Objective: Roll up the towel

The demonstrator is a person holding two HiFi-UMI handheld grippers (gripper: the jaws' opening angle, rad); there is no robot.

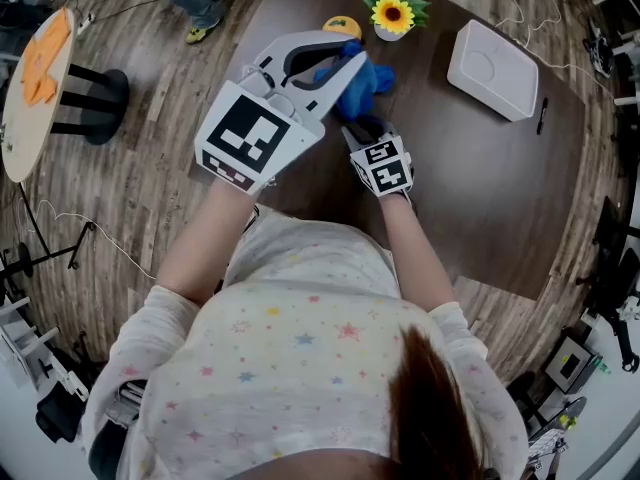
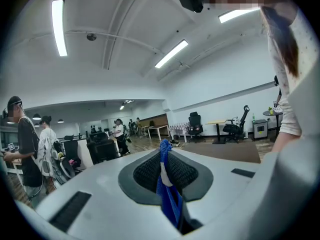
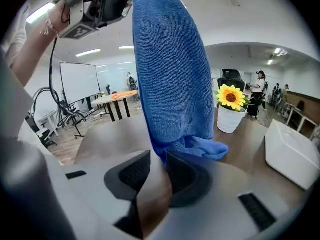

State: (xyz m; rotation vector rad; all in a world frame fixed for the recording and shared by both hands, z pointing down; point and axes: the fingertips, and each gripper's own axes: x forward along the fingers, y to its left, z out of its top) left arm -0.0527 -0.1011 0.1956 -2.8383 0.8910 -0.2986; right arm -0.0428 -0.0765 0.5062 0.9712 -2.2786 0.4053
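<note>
**Towel held off the table, roll not yet begun**

Head view: blue towel (image 1: 370, 76) sits bunched at upper centre, above the table (image 1: 480, 198). The left gripper (image 1: 345, 63) is at its top and the right gripper (image 1: 362, 128) just below.

Left gripper view: jaws pressed together on the towel's edge, lower centre.

Right gripper view: towel hangs mid-frame from the left gripper. Its lower hem dips between jaws standing slightly apart, with no clear clamp.

Judgement: this is the pre-roll step. Next it needs spreading flat on the table, then rolling from one end.

left hand-held gripper (image 1: 348, 64) raised, clamping towel (image 1: 368, 78) | right hand-held gripper (image 1: 361, 126) lower, jaws slightly apart
</note>
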